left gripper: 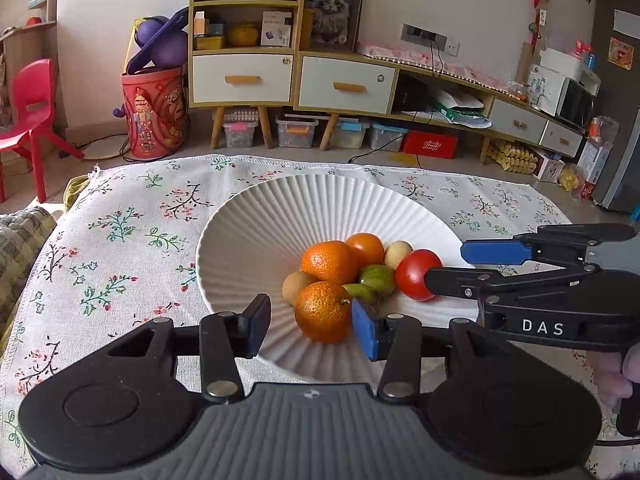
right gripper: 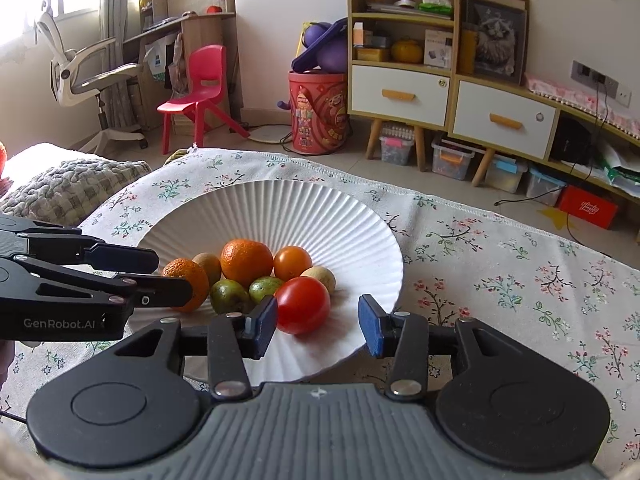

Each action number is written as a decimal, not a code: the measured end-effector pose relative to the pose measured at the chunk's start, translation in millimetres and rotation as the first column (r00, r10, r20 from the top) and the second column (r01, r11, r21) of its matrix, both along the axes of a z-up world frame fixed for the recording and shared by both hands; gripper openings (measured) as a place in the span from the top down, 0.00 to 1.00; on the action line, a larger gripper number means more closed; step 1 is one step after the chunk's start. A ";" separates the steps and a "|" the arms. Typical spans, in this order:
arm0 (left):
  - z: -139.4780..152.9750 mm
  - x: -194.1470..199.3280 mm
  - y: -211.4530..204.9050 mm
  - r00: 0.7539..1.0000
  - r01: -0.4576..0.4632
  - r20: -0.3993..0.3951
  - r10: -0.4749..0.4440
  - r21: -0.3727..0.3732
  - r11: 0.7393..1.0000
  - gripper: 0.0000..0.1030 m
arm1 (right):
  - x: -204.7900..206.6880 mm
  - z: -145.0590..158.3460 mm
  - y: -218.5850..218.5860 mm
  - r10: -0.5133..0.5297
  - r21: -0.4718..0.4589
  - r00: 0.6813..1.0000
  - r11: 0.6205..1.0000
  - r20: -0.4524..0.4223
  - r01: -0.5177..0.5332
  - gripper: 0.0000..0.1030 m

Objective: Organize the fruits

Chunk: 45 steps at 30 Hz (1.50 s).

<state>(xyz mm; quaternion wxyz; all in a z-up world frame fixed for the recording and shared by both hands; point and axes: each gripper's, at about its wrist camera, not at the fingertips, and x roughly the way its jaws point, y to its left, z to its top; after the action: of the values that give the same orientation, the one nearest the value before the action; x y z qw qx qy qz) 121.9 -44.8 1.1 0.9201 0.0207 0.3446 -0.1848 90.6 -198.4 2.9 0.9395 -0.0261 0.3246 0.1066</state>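
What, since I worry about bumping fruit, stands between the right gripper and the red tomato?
Nothing visible: the red tomato lies on the white plate between the open jaws of the right gripper; a green fruit sits close beside it.

In the left wrist view the right claw (left gripper: pixel 444 266) covers the near side of the red tomato (left gripper: pixel 414 274), and its handle runs off the right edge. The left claw (left gripper: pixel 310 326) hides the lower right of the front orange (left gripper: pixel 322 312) behind one blue pad. The green fruits (left gripper: pixel 376 278) are half buried among the others. In the right wrist view the left claw (right gripper: pixel 172 272) masks much of the same orange (right gripper: pixel 192 280). Whether either claw touches its fruit cannot be told. The surface (right gripper: pixel 500 280) is cut off by the frame edge.
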 end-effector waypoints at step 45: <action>32.4 -85.4 24.6 0.973 -0.209 -0.067 0.220 0.135 0.969 0.11 | -68.4 22.7 13.2 -0.157 -0.072 0.984 0.986 -0.088 0.151 0.03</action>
<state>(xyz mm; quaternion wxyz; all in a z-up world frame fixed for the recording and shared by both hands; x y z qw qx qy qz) 36.5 -20.2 33.4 0.9168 0.0341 0.3930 -0.0625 22.1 -185.2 25.6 0.9274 -0.0264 0.3723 0.0242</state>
